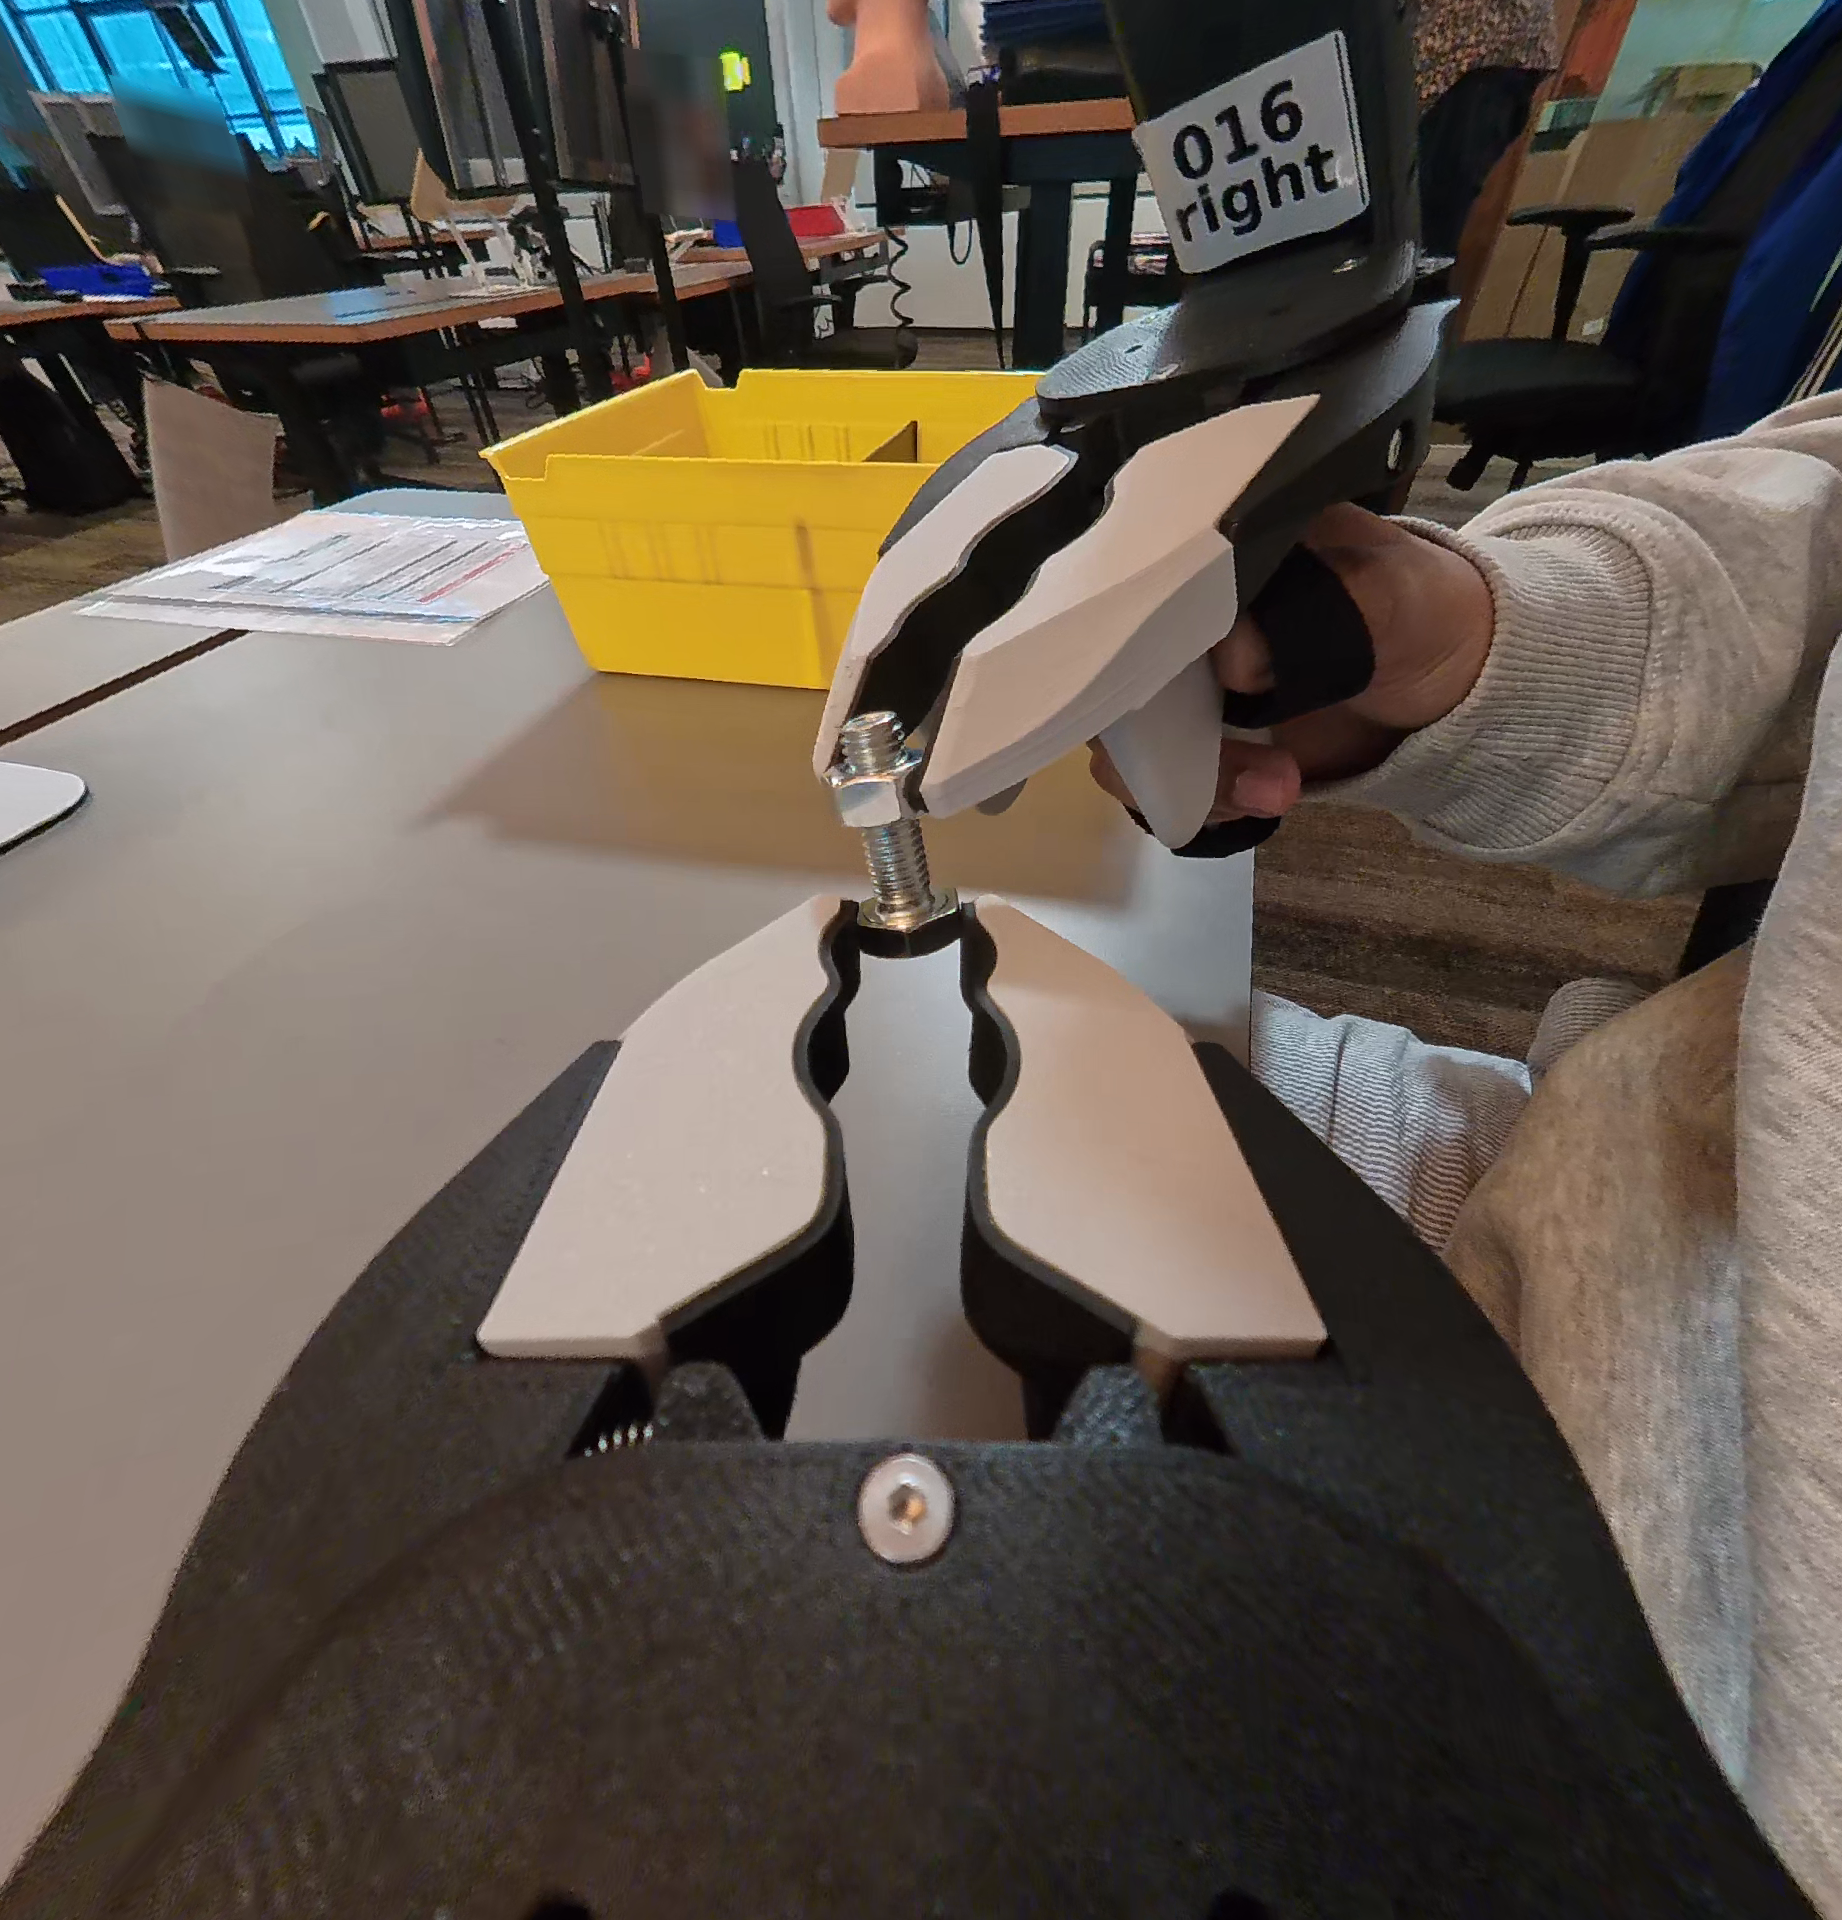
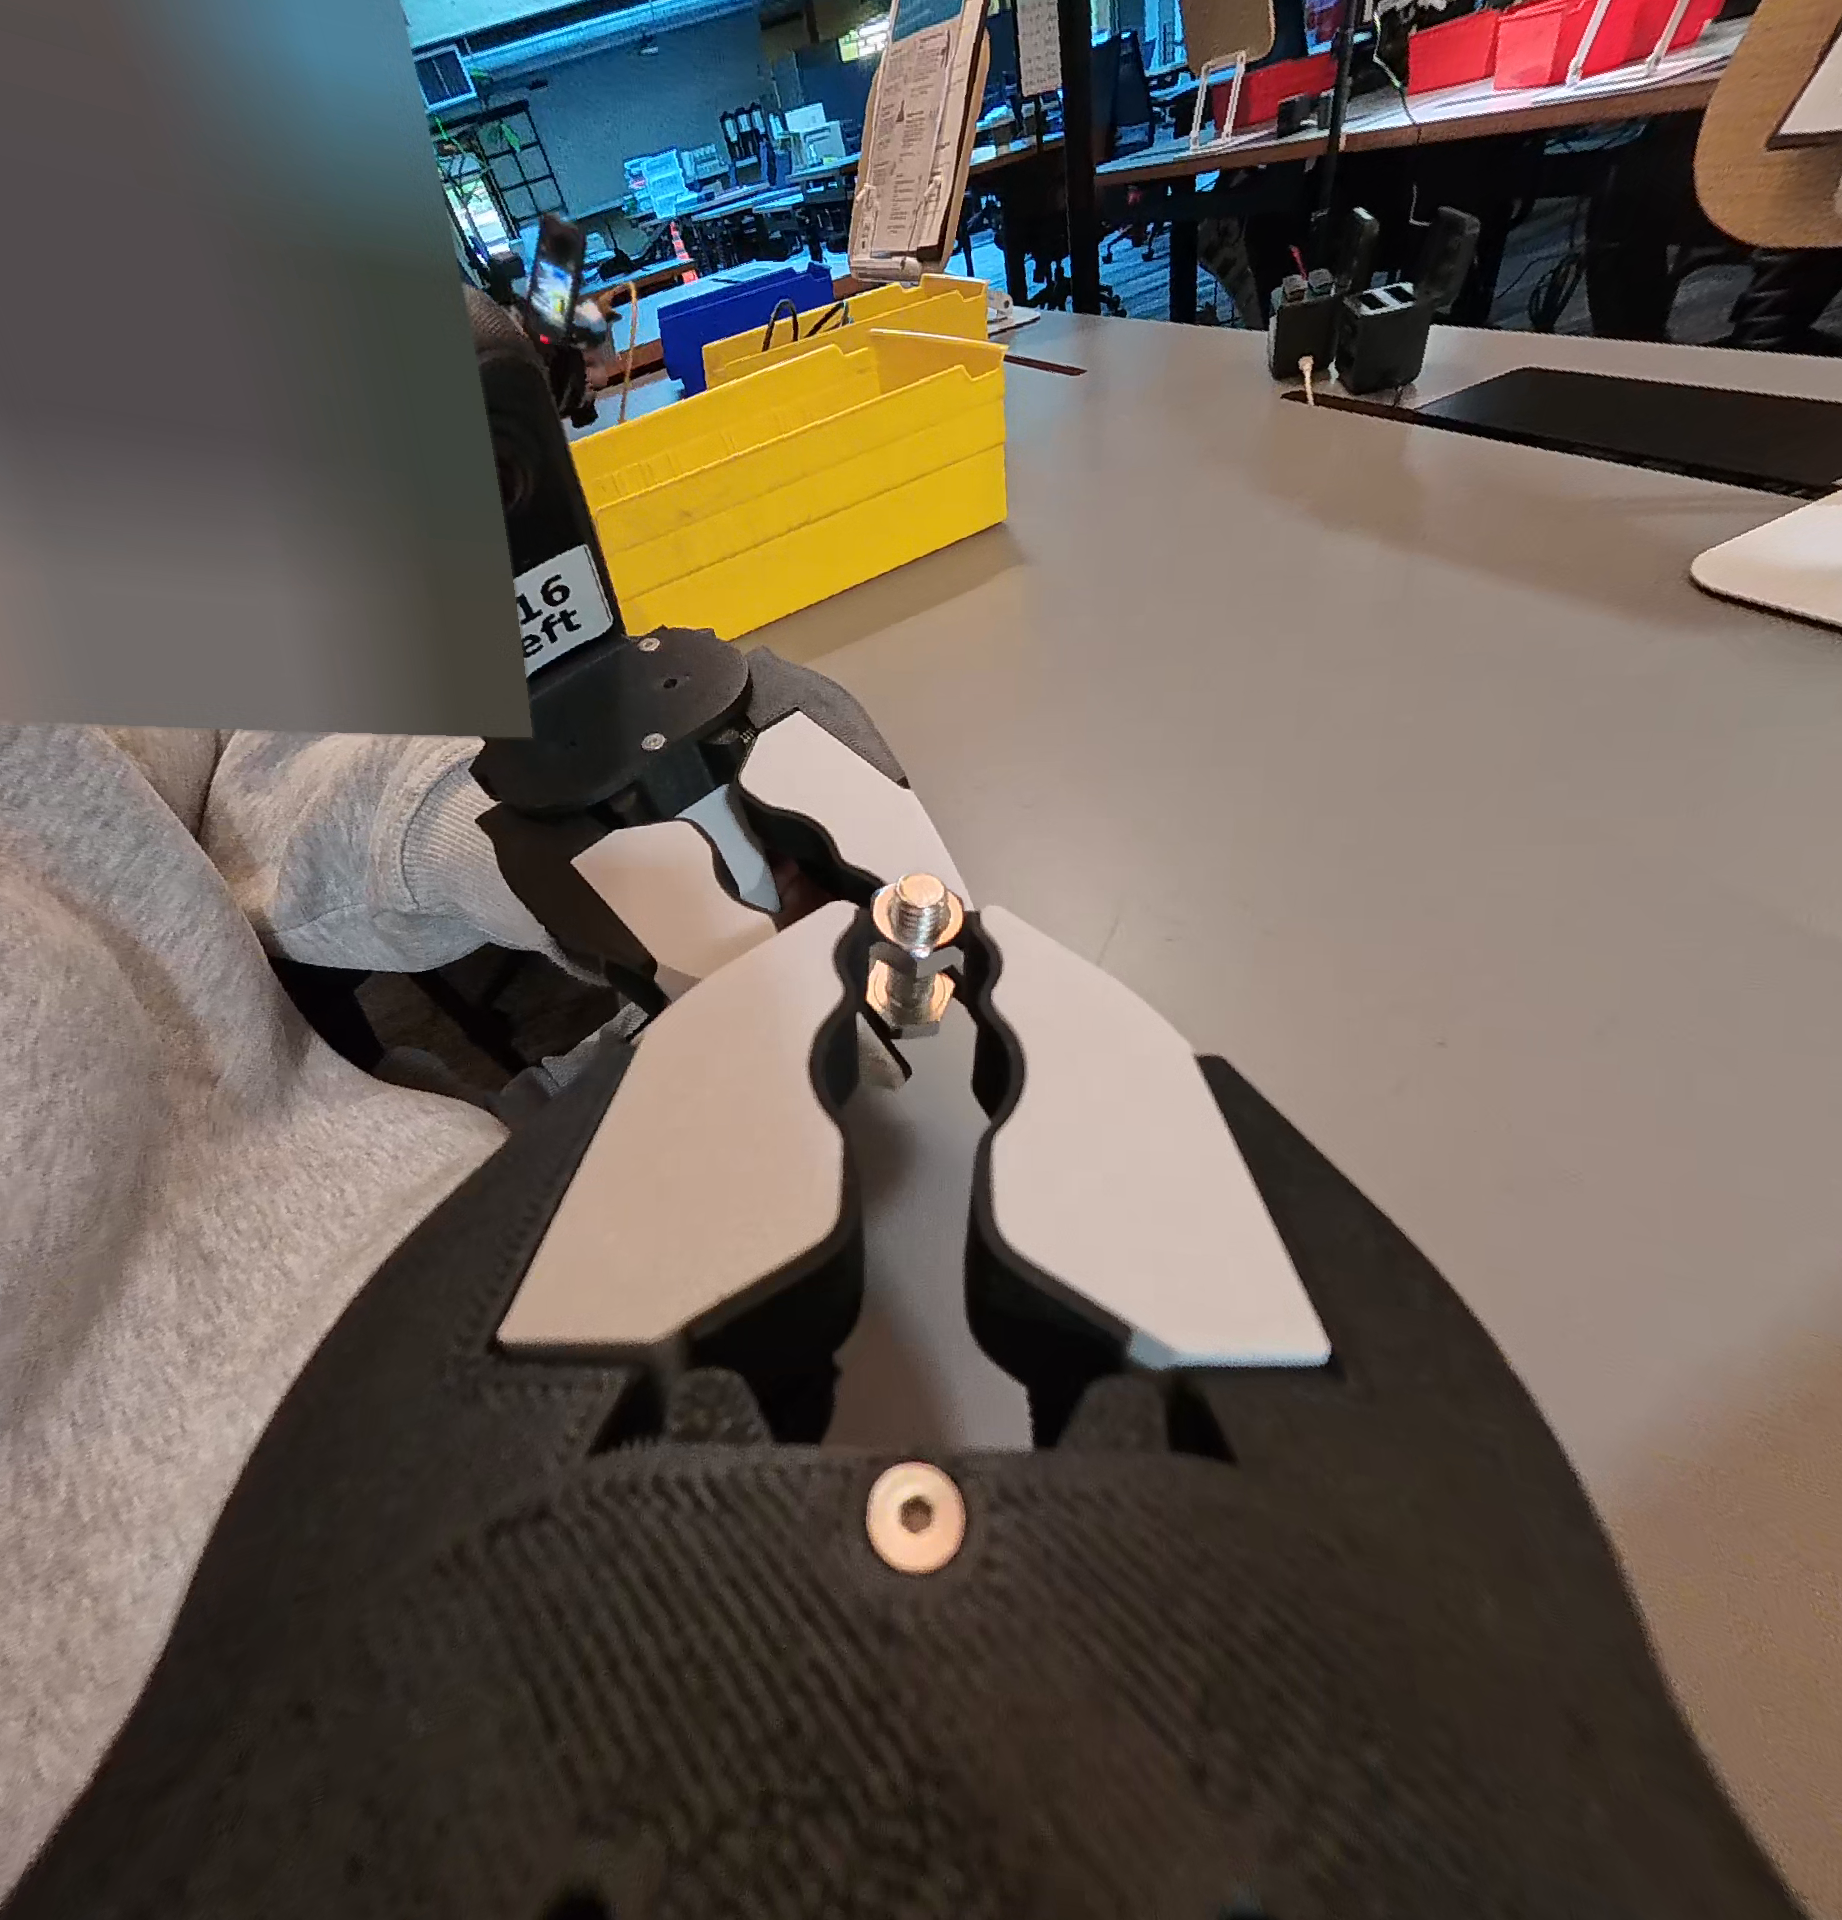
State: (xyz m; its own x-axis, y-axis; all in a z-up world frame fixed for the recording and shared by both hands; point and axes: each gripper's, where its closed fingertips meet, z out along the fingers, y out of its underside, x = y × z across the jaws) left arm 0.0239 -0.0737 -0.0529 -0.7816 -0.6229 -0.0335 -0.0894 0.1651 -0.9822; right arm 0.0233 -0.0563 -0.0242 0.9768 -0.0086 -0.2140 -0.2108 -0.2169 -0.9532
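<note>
Bolt [image 1: 894, 831] upright, head down: left tongs [image 1: 901, 920] clench head, right tongs [image 2: 912, 940] clench nut [image 1: 875, 781].

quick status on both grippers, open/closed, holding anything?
Left gripper: closed on the head end of the bolt, held upright.
Right gripper: closed on the nut threaded on that bolt.

The two grippers crowd each other at the bolt [image 1: 889, 826], near the table [image 1: 273, 935] edge. A yellow bin [image 1: 709, 540] blocks the far side, while bare tabletop lies open to the left.
</note>
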